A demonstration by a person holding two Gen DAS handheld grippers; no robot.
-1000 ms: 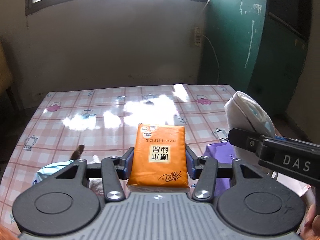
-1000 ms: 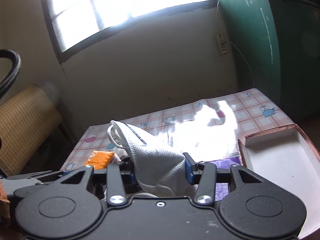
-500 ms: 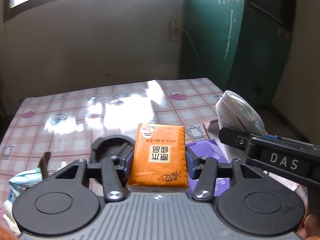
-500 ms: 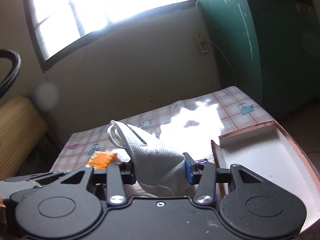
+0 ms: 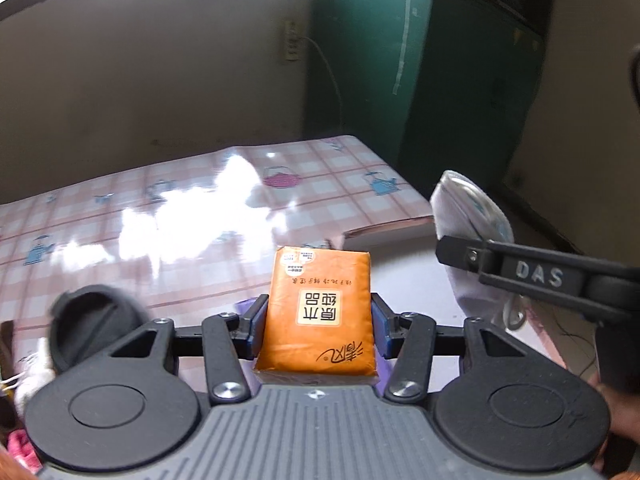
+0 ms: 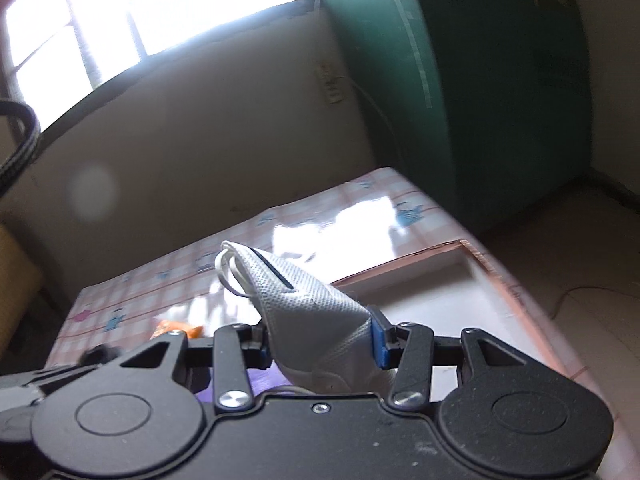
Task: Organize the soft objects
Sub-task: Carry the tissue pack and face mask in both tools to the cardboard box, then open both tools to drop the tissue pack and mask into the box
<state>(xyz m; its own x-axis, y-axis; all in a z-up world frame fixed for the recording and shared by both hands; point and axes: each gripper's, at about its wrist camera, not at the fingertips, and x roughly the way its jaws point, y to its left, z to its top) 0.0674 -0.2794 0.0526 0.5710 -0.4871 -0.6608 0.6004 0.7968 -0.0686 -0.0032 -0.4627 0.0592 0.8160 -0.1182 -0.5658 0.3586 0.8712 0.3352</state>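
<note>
A checked, teapot-printed tablecloth [image 5: 208, 216] fills the middle of both views, and a shallow white box [image 6: 432, 300] with a coppery rim is seen at centre right, presumably as the collecting place. The orange tissue pack [image 5: 320, 312] is clamped flat at lower centre in the left gripper [image 5: 318, 326], jaws partly closed against its sides. The white face mask [image 6: 304, 312] is pinched likewise in the right gripper [image 6: 320, 344], apparently for carrying to the box.

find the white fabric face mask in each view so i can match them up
Left wrist view: the white fabric face mask is at the right edge, clamped in the right claw.
Right wrist view: lower centre, between that claw's pads.
Shared landmark: the shallow white cardboard tray behind it.
</note>
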